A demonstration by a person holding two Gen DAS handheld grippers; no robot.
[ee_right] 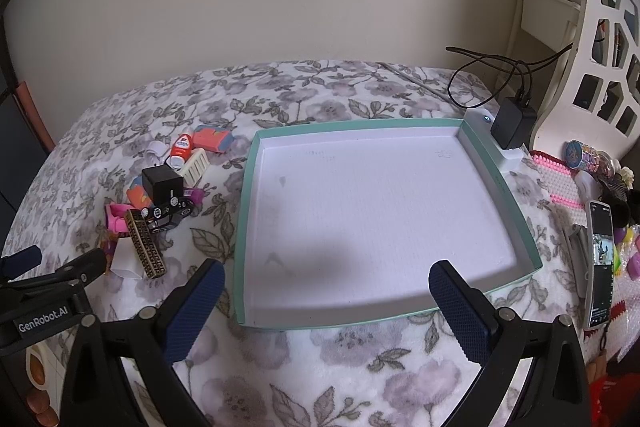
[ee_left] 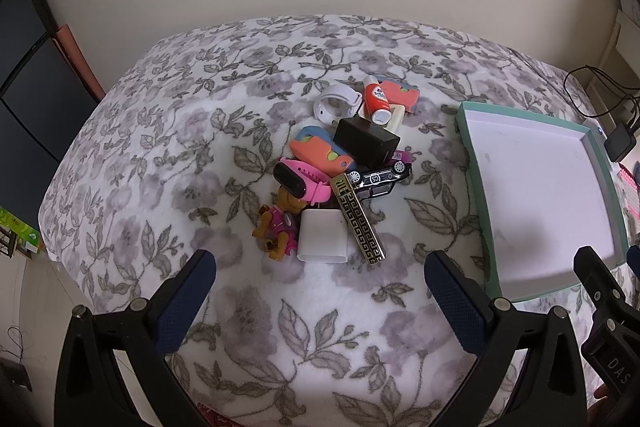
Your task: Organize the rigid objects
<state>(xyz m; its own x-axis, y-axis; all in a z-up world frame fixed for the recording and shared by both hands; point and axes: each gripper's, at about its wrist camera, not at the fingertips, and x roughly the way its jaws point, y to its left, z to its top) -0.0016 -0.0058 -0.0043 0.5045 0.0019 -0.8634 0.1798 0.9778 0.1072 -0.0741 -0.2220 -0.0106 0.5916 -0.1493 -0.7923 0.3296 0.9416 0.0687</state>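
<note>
A pile of small rigid objects lies on the floral blanket: a white charger block [ee_left: 320, 235], a gold patterned bar [ee_left: 358, 221], a dog figure [ee_left: 280, 225], a pink watch [ee_left: 302, 183], a black toy car [ee_left: 380, 177], a black cube [ee_left: 366, 141] and a red-white bottle [ee_left: 376, 99]. The pile also shows in the right wrist view [ee_right: 160, 195]. A shallow teal-rimmed tray [ee_right: 244, 223] with a white bare floor sits to the right of the pile. My left gripper [ee_left: 320, 283] is open and empty just short of the pile. My right gripper [ee_right: 326, 291] is open and empty over the tray's near edge.
A black power adapter [ee_right: 514, 121] with cables sits on a white strip behind the tray. A phone [ee_right: 600, 263], pink beads and small trinkets lie at the right. A white shelf [ee_right: 592, 67] stands at the far right. The wall runs behind the bed.
</note>
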